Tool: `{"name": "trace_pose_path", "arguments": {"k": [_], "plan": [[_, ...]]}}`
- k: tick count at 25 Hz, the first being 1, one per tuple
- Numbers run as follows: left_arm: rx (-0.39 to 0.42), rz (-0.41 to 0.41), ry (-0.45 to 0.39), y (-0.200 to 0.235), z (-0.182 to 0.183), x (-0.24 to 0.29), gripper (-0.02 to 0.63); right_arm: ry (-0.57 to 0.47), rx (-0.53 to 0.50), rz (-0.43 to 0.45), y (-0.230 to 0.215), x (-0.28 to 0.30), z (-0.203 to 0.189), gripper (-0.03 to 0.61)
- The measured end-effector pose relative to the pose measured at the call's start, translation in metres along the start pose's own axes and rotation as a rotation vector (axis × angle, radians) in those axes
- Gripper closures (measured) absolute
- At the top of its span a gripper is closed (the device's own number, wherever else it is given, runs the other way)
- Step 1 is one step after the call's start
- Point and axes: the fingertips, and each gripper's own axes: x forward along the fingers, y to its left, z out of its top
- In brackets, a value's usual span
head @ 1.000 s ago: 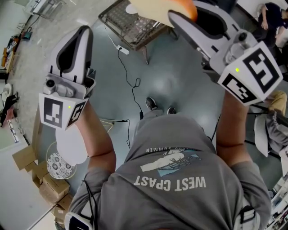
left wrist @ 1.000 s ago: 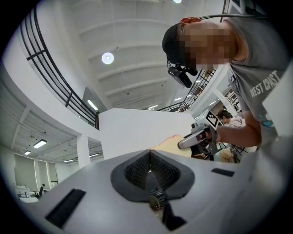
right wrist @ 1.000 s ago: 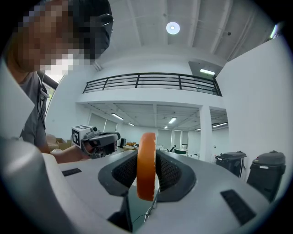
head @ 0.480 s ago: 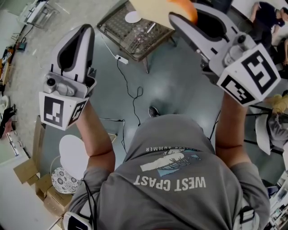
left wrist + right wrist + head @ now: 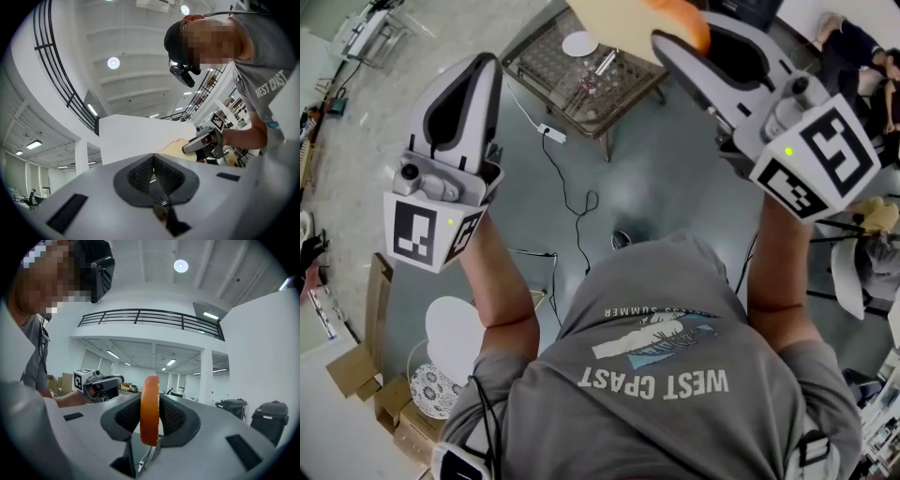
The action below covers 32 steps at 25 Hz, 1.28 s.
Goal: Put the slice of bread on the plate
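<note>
Your right hand-held gripper clamps the slice of bread edge-up between its jaws, raised in front of you. The plate sits on the table below. Your left hand-held gripper is closed and empty.
</note>
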Motion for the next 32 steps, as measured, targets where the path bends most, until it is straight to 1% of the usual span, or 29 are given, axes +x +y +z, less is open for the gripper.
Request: {"name": "trace_pose_path", "arguments": {"k": [6, 9, 14, 18, 25, 32], "plan": [[-0.020, 0.008, 0.017, 0.004, -0.019, 0.007, 0.606, 0.012, 0.016, 0.011, -0.013, 0.011, -0.012, 0.482], [-0.021, 0.023, 0.027, 0.011, -0.025, 0.016, 0.606, 0.010, 0.021, 0.024, -0.027, 0.018, -0.014, 0.483], [-0.004, 0.058, 0.057, 0.015, -0.041, 0.034, 0.606, -0.012, 0.026, 0.074, -0.050, 0.028, -0.024, 0.483], [0.017, 0.086, 0.080, 0.017, -0.047, 0.064, 0.606, -0.031, 0.032, 0.111, -0.083, 0.028, -0.028, 0.483], [0.028, 0.129, 0.113, 0.014, -0.069, 0.136, 0.606, -0.038, 0.040, 0.179, -0.157, 0.028, -0.039, 0.483], [0.041, 0.173, 0.147, 0.015, -0.088, 0.170, 0.606, -0.055, 0.046, 0.233, -0.197, 0.031, -0.051, 0.482]]}}
